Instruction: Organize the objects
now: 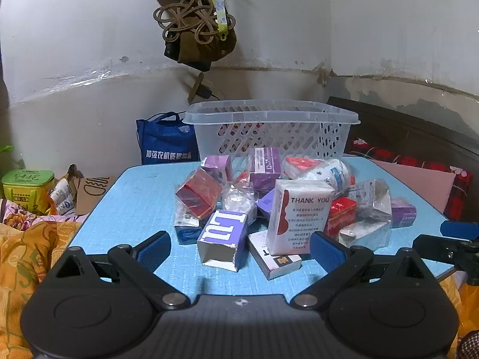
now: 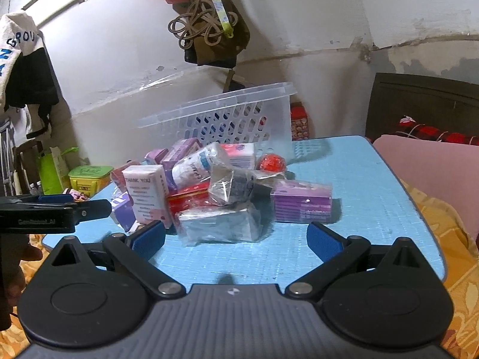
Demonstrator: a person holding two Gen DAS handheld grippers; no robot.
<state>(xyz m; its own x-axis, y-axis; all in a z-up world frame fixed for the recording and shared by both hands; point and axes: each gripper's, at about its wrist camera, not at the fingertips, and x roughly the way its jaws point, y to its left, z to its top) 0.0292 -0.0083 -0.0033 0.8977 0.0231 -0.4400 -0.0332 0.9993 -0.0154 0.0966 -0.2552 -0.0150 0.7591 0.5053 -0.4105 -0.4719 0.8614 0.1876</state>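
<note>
Boxes (image 1: 269,206) heaped mid-bench, basket (image 1: 271,128) just beyond; left tongs (image 1: 239,246) gape empty before the near purple-and-white box (image 1: 223,239), right tongs (image 2: 236,237) gape too.

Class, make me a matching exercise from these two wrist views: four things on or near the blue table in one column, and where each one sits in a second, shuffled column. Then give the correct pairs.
Things
1. THANK YOU box
2. clear plastic basket
3. navy tote bag
4. purple striped box

Places
A. off the table, against the wall behind its far left corner
B. at the back of the table, behind the pile
C. apart from the pile, on its right side
D. standing upright at the front of the pile

Pairs: 1-D, 2-B, 3-A, 4-C
</note>
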